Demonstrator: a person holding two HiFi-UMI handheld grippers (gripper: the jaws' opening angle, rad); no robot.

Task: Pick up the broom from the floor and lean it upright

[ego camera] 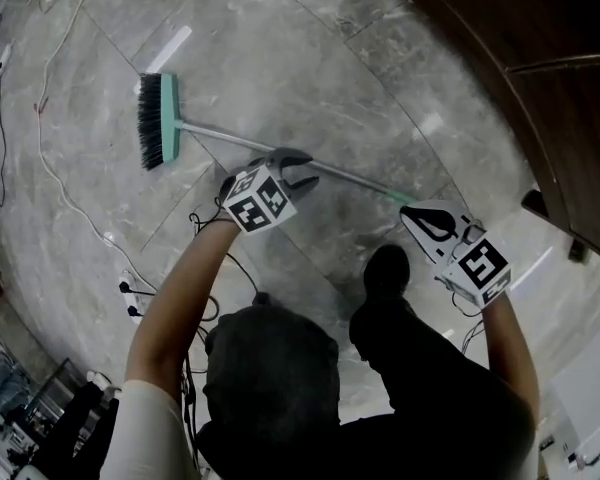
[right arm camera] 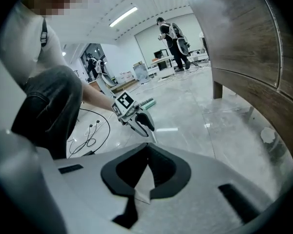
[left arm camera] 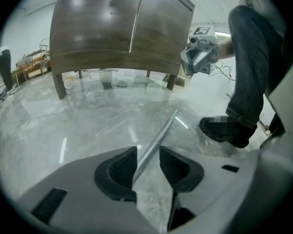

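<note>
The right gripper [right arm camera: 147,146], at four o'clock in the head view, has its jaws closed tip to tip. Whether they nip the handle's end I cannot tell. The left gripper [left arm camera: 148,152], near centre, holds its jaws partly apart astride the handle [left arm camera: 162,131], pads clear of it. The broom [ego camera: 220,134] lies flat on the marble floor [ego camera: 310,58], with its bristle head [ego camera: 158,120] at ten o'clock.

Grey marble-look stone floor [ego camera: 310,58]: polished and glossy, mirroring the ceiling lights. Long teal-headed broom [ego camera: 220,136]: smooth silvery metal handle with a satin sheen, teal plastic head and end cap, dark stiff bristles. Dark brown wooden cabinet [left arm camera: 117,28]: visible grain, semi-gloss surface. Left claw [left arm camera: 149,155] and right claw [right arm camera: 147,147]: matt white plastic shells, 2 black ribbed matt pads each. Dark denim trouser leg [left arm camera: 249,57]: woven cloth, dull.
</note>
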